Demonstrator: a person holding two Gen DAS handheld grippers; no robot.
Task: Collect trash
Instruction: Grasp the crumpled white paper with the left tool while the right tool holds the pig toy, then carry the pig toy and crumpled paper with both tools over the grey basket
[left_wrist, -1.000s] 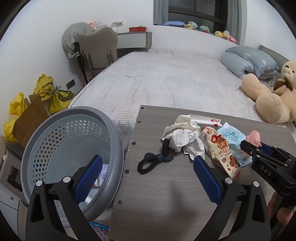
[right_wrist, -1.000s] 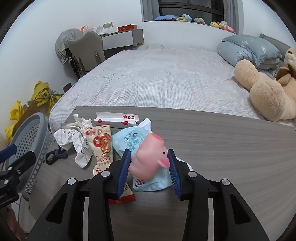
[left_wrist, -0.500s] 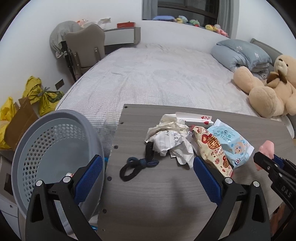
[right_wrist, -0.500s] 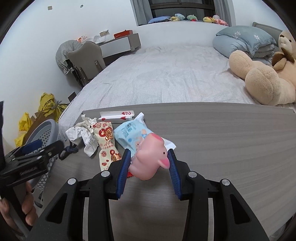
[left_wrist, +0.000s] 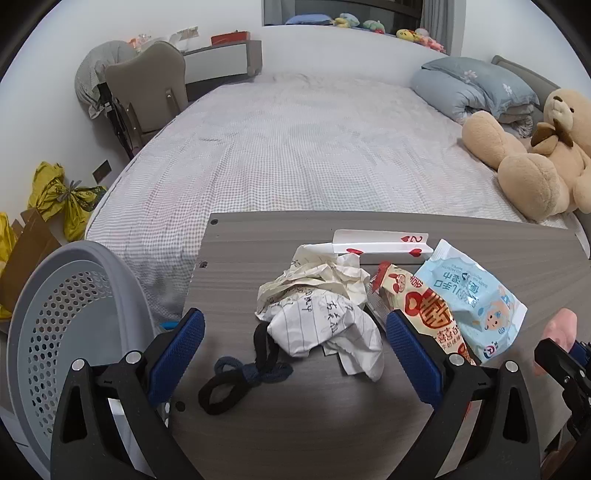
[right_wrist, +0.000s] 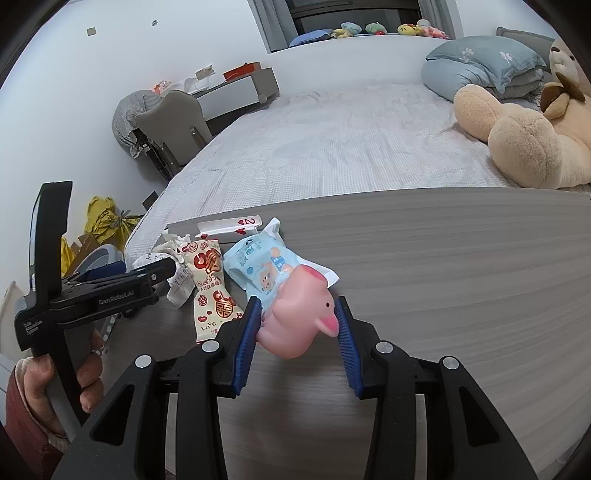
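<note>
On the grey wooden table (left_wrist: 295, 424) lies a heap of litter: crumpled paper (left_wrist: 325, 314), a red-and-cream snack wrapper (left_wrist: 424, 310), a blue wipes pack (left_wrist: 469, 291), a playing card (left_wrist: 380, 240) and a black hair tie (left_wrist: 240, 376). My left gripper (left_wrist: 293, 315) stands open just above the table, its pads either side of the paper and hair tie. My right gripper (right_wrist: 297, 301) is shut on a pink pig toy (right_wrist: 299, 321), held above the table beside the wipes pack (right_wrist: 255, 266). The pig (left_wrist: 561, 325) also shows at the right edge of the left wrist view.
A grey perforated basket (left_wrist: 74, 332) stands off the table's left end. Behind the table lies a bed (left_wrist: 314, 147) with a teddy bear (left_wrist: 535, 166) and pillows. Yellow bags (left_wrist: 62, 199) and a chair (left_wrist: 147, 88) are by the left wall. A hand (right_wrist: 85, 369) holds the left gripper (right_wrist: 110, 284).
My left gripper has moved right and lower, from over the basket's rim to over the paper and hair tie. The right gripper, still holding the pig, has shifted right and rolled slightly.
</note>
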